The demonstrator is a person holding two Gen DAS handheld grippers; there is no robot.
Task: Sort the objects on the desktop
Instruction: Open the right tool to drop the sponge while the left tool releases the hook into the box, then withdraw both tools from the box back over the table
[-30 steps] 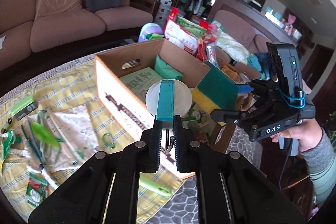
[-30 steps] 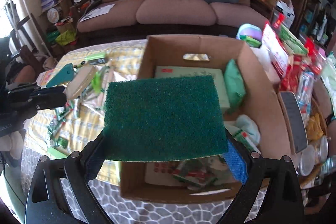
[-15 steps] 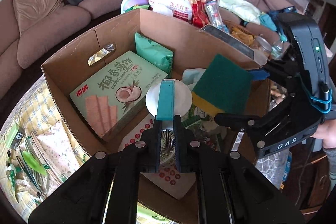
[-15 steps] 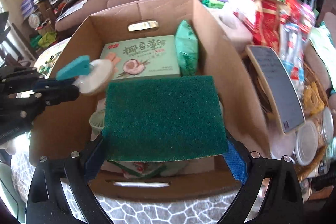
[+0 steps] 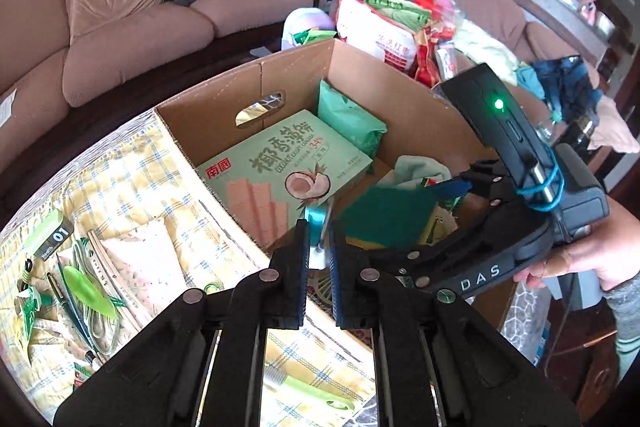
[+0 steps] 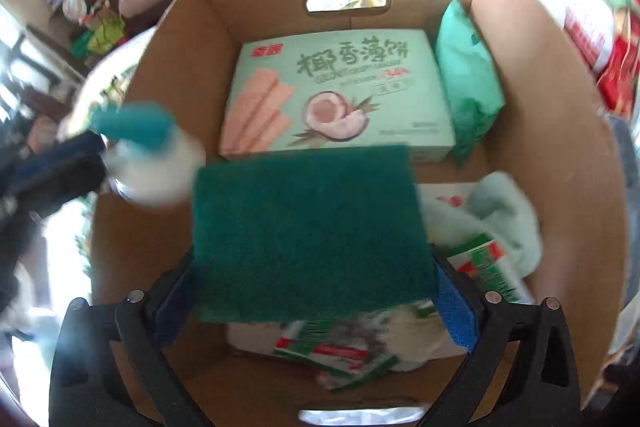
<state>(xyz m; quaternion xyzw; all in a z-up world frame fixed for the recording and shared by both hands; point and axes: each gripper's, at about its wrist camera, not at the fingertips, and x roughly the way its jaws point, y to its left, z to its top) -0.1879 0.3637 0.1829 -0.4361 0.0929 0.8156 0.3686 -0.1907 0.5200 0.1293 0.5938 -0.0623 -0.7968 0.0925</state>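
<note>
Green, light and squashy, the scouring sponge (image 6: 308,231) hangs over the cardboard box (image 6: 520,67), pinched by its side edges in the right gripper (image 6: 312,291), while the left gripper (image 5: 320,255) clamps a teal-handled white brush (image 6: 152,155) by its stiff handle.

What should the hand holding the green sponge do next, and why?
Probably lower a bit more and open. The right gripper holds the green sponge already above the cardboard box, over packets lying inside, so letting go should drop it in.

Left gripper (image 5: 320,259): black plastic fingers, blue pads, silver screws.
Right gripper (image 5: 452,203): black, marked "DAS", blue cord.
Sleeve (image 5: 626,311): grey knit.
</note>
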